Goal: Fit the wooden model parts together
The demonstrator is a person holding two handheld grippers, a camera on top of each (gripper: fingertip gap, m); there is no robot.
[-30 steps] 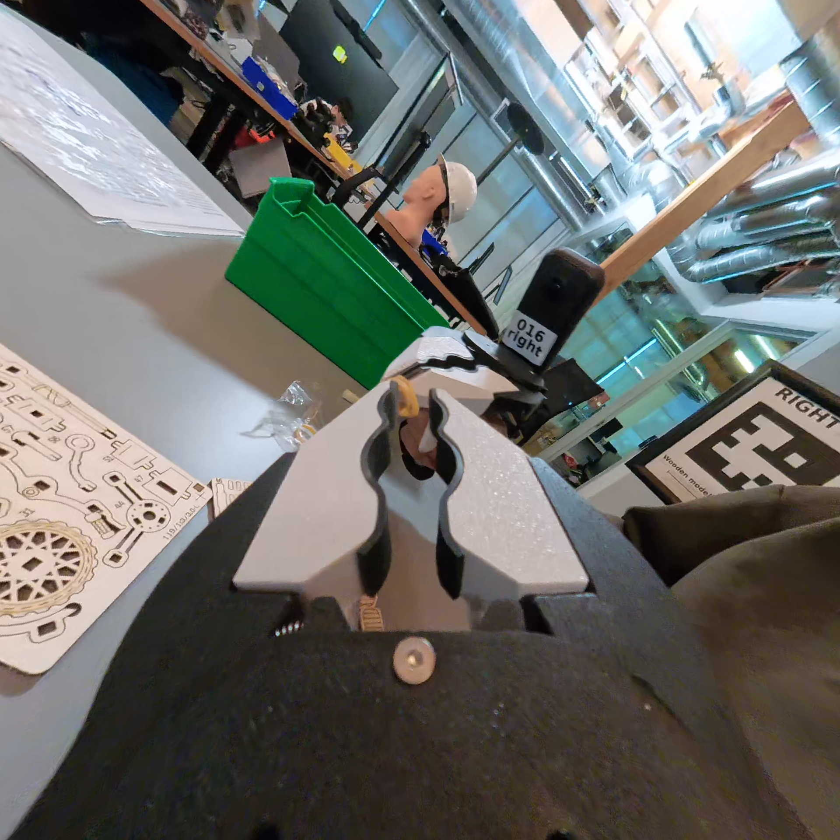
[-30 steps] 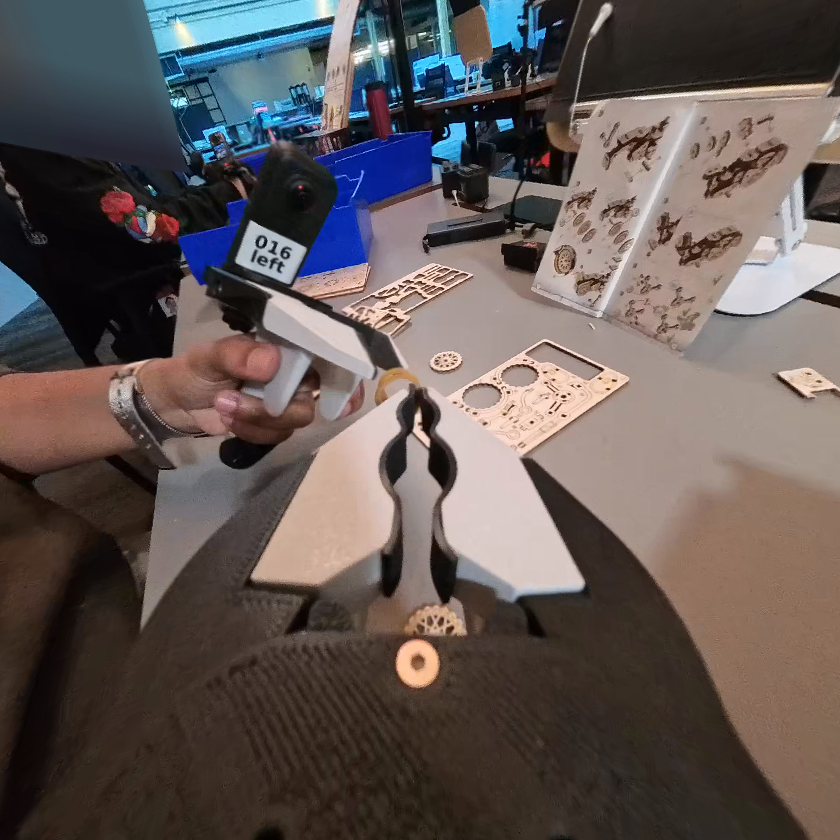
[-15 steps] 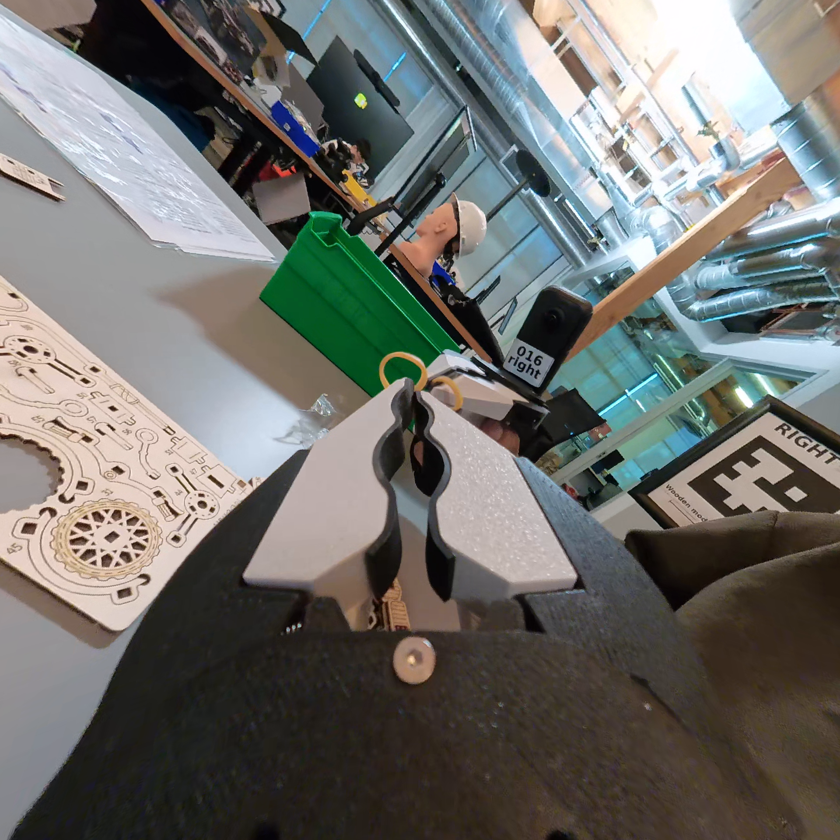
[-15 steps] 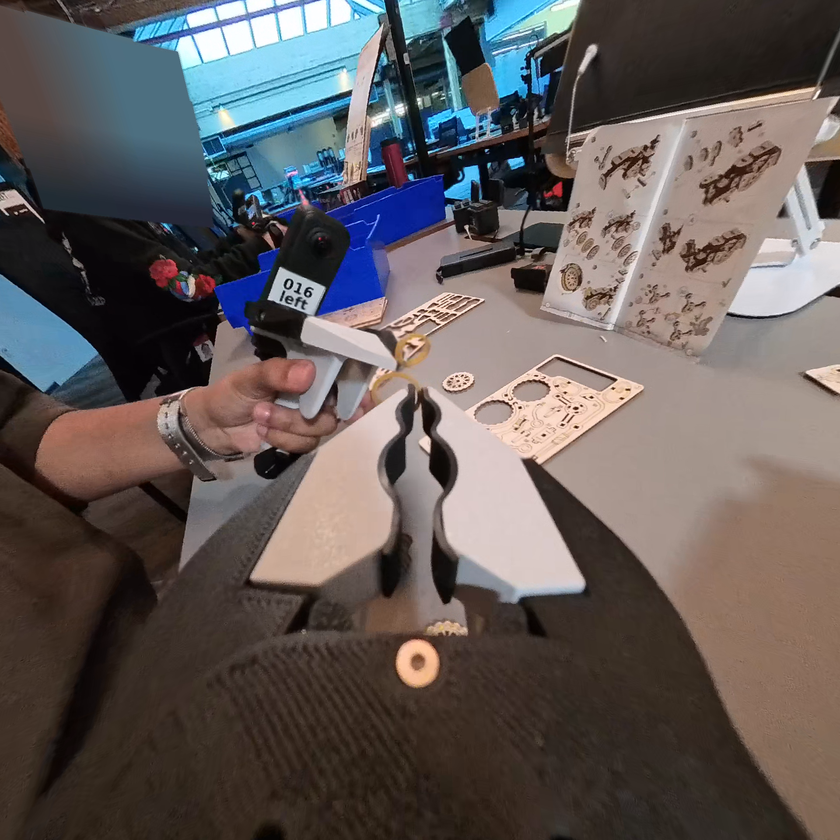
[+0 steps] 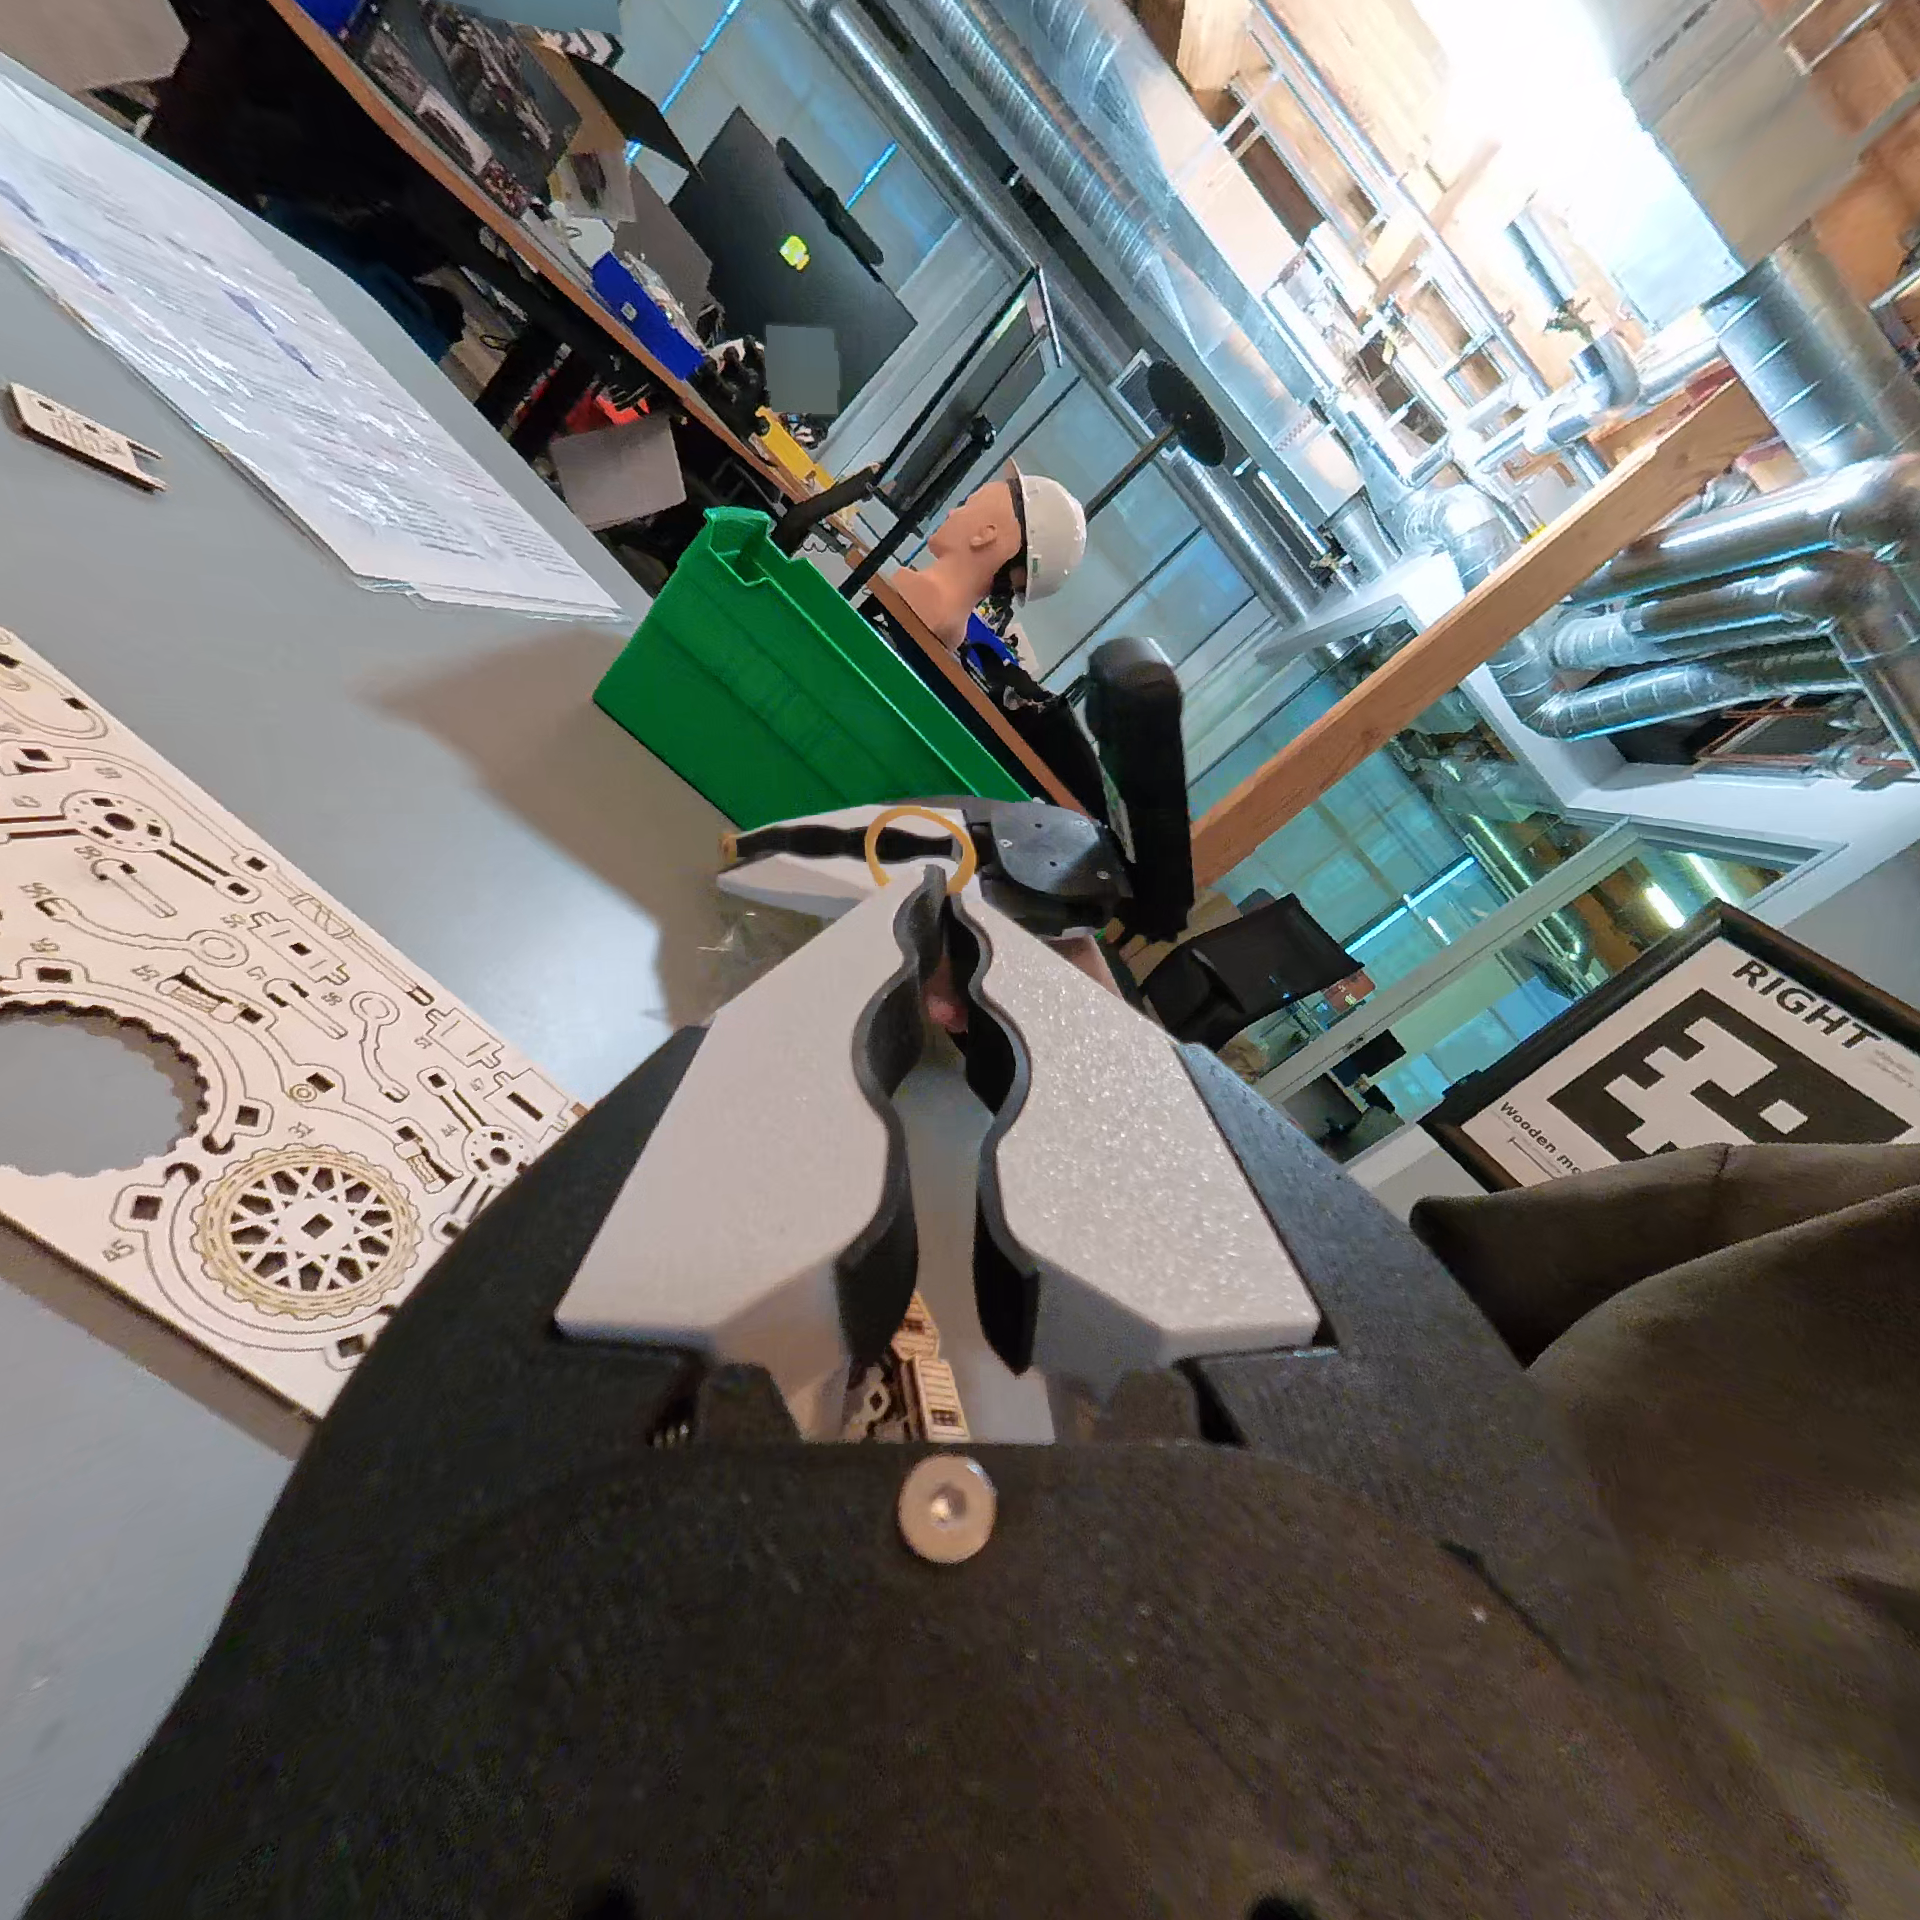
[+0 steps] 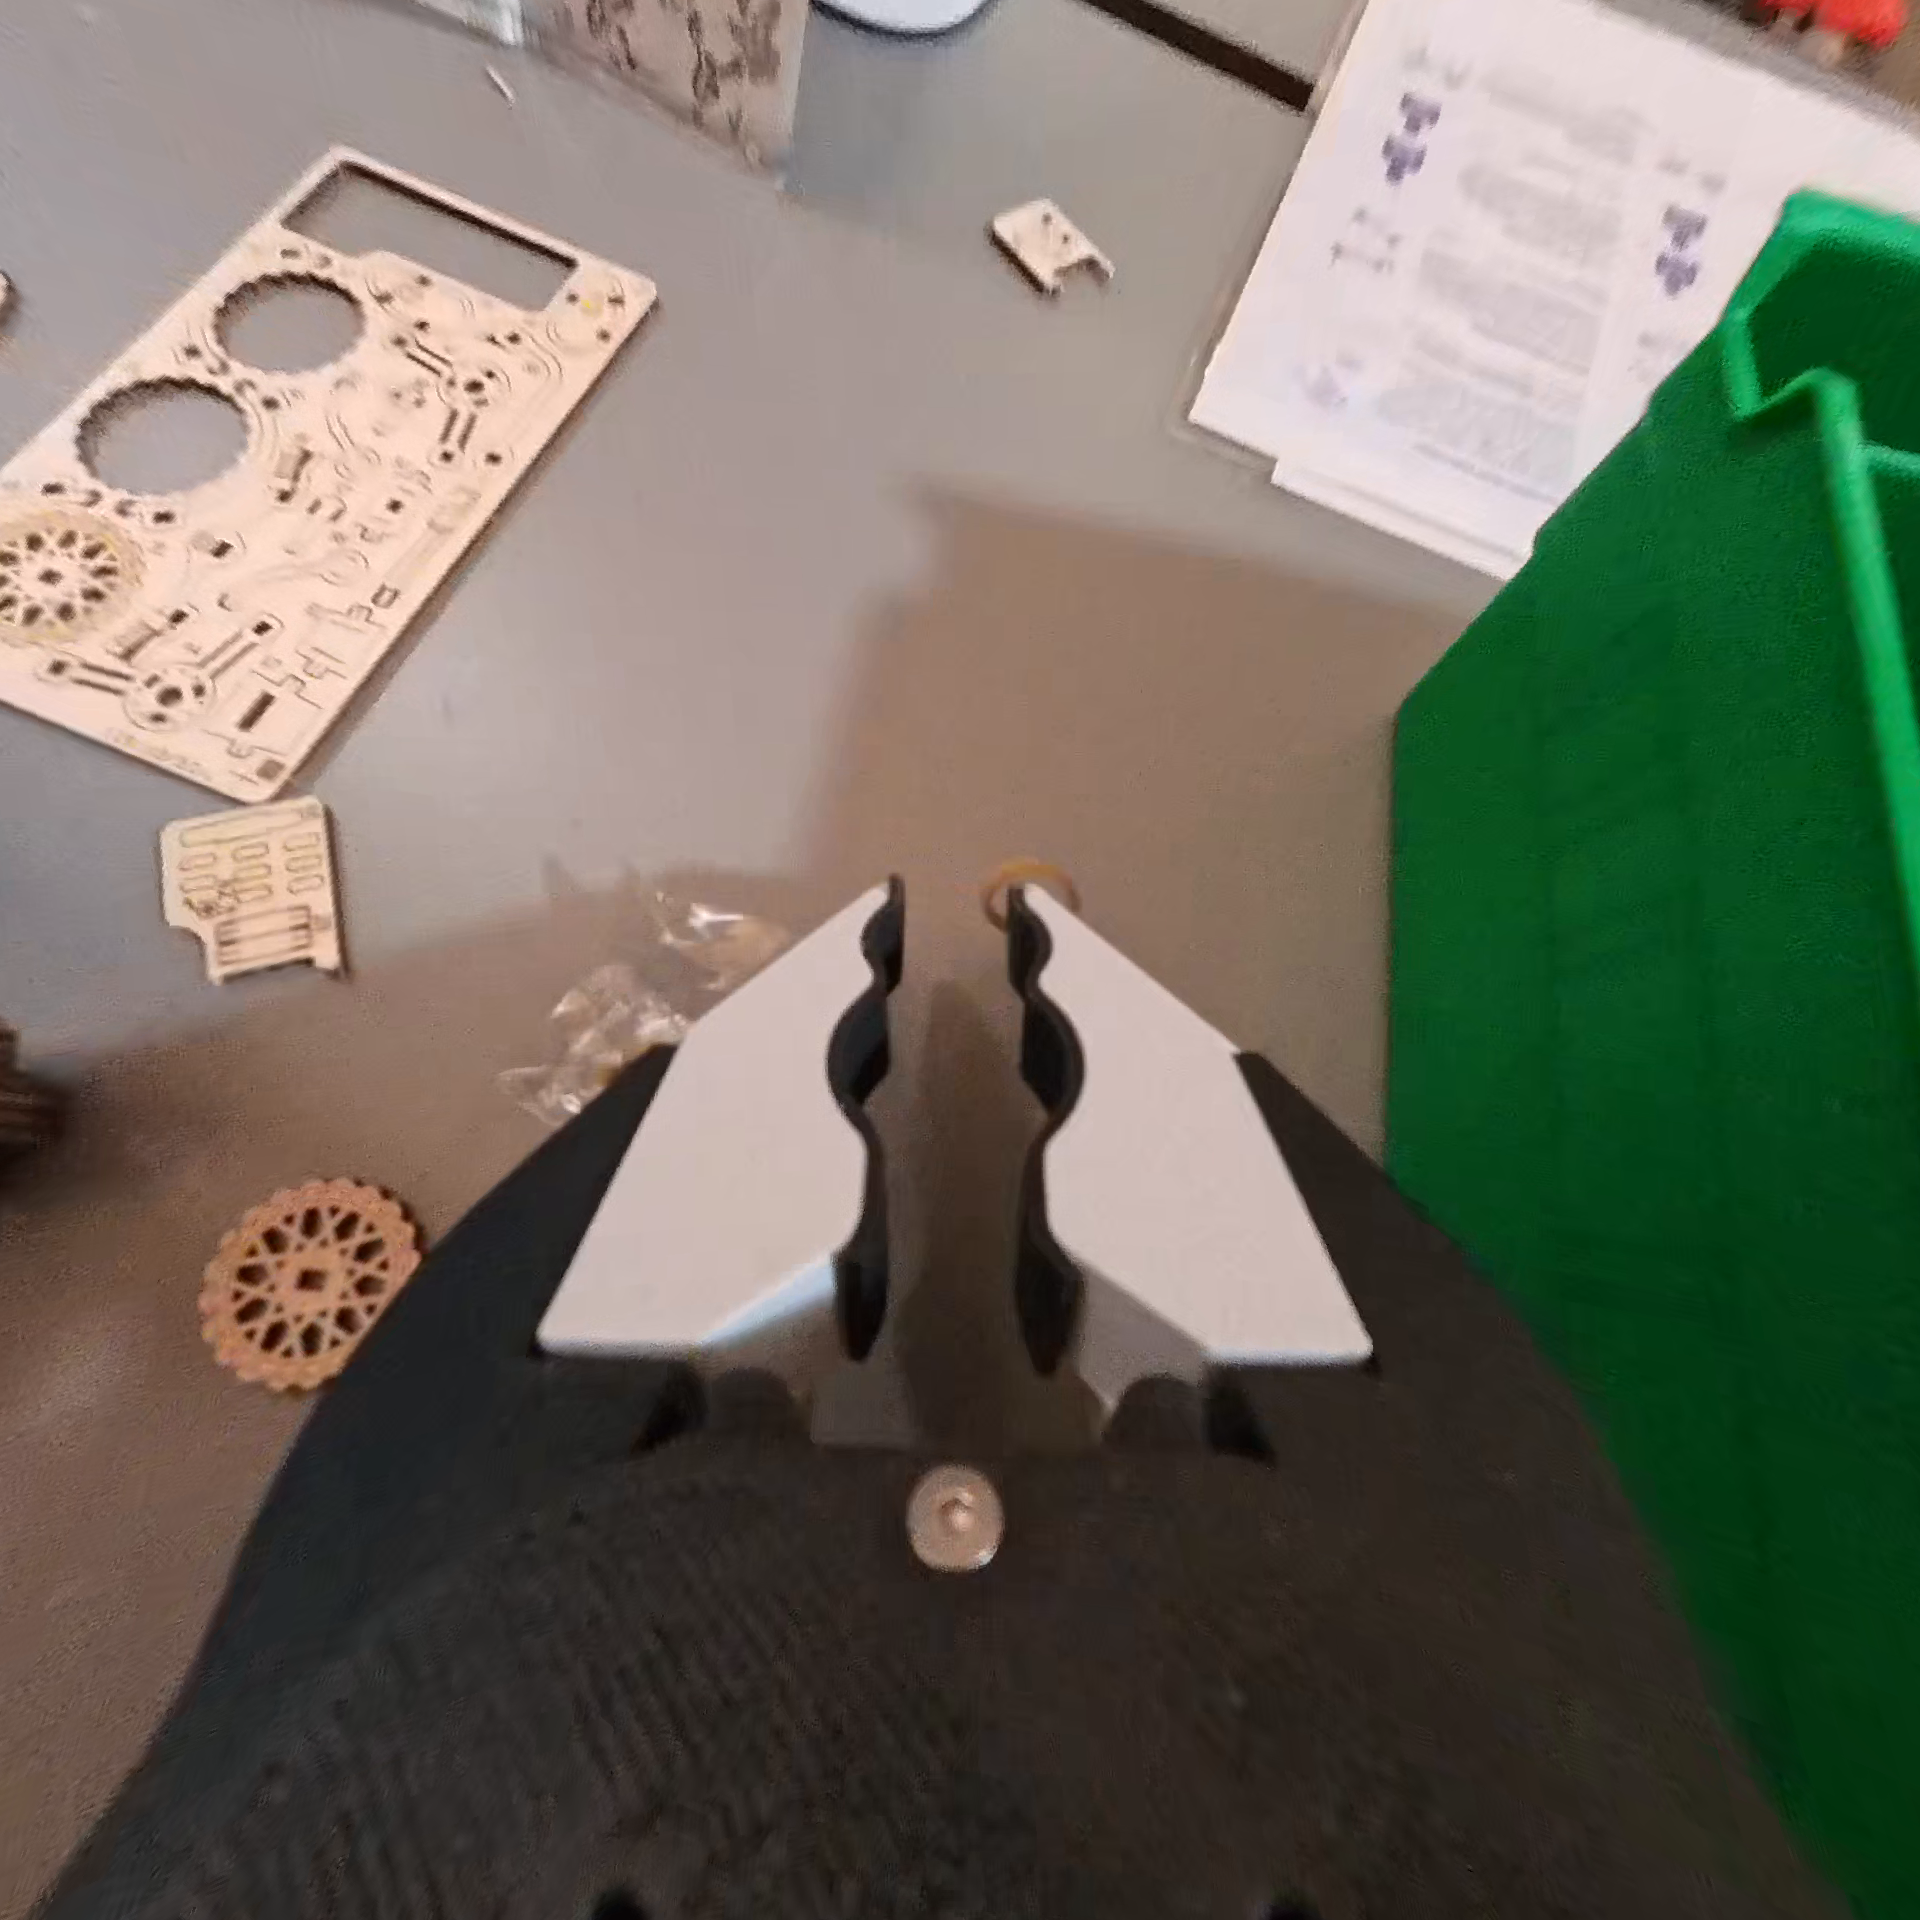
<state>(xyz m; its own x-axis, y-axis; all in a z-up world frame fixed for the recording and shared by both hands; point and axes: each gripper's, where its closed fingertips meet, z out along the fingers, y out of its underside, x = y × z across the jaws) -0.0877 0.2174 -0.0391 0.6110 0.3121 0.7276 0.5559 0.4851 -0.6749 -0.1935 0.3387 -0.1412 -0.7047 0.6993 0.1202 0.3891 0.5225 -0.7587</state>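
**Two grippers over a table of wooden parts**

From the left wrist view, the left gripper [image 5: 940,904] has its fingers pressed together at the tips, pinching a thin yellow ring [image 5: 920,844] that stands up just above them. Right behind the ring the right gripper [image 5: 769,852] lies sideways, seen edge-on, so from here I cannot tell how its fingers stand. To the left, flat on the grey table [image 5: 312,675], lies a wooden parts sheet [image 5: 208,1039] with a toothed round hole cut out and a spoked wheel still in it. A green bin [image 5: 769,717] stands farther back, a printed paper [image 5: 291,384] lies beyond the sheet, and a small wooden piece [image 5: 78,431] sits beside that paper. A framed black-and-white marker sign [image 5: 1714,1070] leans at the right.

In the right wrist view (blurred all over), the right gripper [image 6: 954,894] points down at the table with its fingers spread and nothing between them. A small yellowish ring [image 6: 1023,883] shows at the tip of the right-hand finger; whether it touches I cannot tell. Loose clear plastic bags [image 6: 644,987] lie just left of the fingers. A wooden gear [image 6: 312,1283] rests on the table lower left, a small slotted wooden card [image 6: 255,888] above it, and the parts sheet [image 6: 301,457] with two round holes beyond. The green bin [image 6: 1662,935] fills the right side, the printed paper [image 6: 1486,270] behind it.
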